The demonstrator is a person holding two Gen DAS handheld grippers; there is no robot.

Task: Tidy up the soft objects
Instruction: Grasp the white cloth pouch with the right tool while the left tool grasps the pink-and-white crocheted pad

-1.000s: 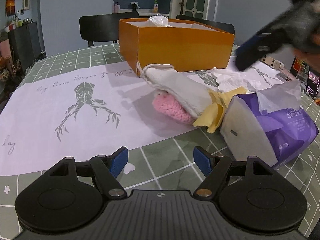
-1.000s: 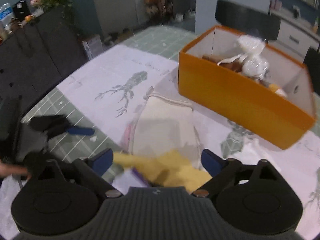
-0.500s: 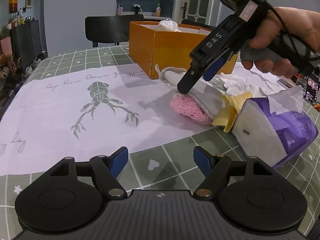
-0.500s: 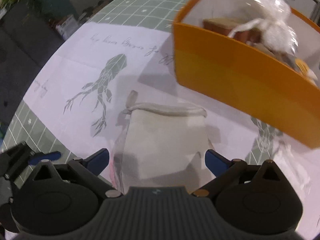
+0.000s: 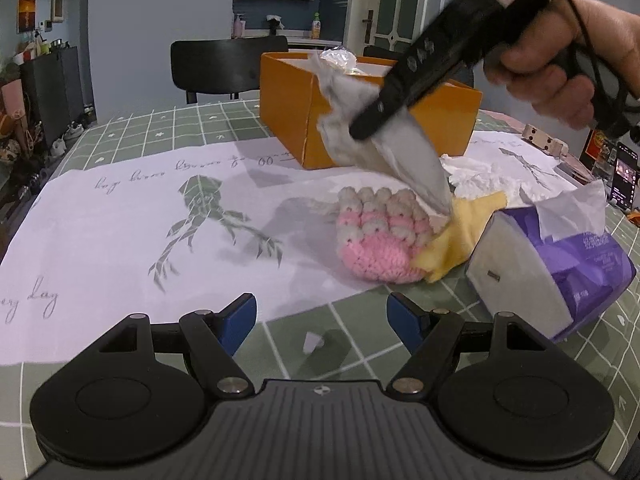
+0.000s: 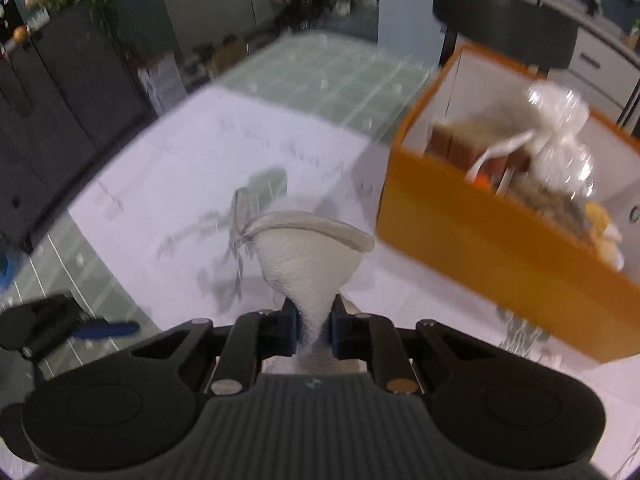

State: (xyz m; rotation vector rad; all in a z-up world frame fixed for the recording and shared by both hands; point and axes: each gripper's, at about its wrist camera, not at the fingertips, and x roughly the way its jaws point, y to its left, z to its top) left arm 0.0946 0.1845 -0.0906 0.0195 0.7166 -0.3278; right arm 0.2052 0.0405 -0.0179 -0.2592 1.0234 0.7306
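Between the closing right tongs (image 6: 314, 330), pinched grey pouch (image 6: 308, 256), beside orange box (image 6: 500, 256)

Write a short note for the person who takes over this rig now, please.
Right gripper: jaws closing on the grey pouch, its top lifted off the table.
Left gripper: open, holds nothing.
On the table: pink knit, yellow cloth, tissue pack.
Orange box behind them already holds a few things.
Left: pouch, knit and cloth probably go into the box.
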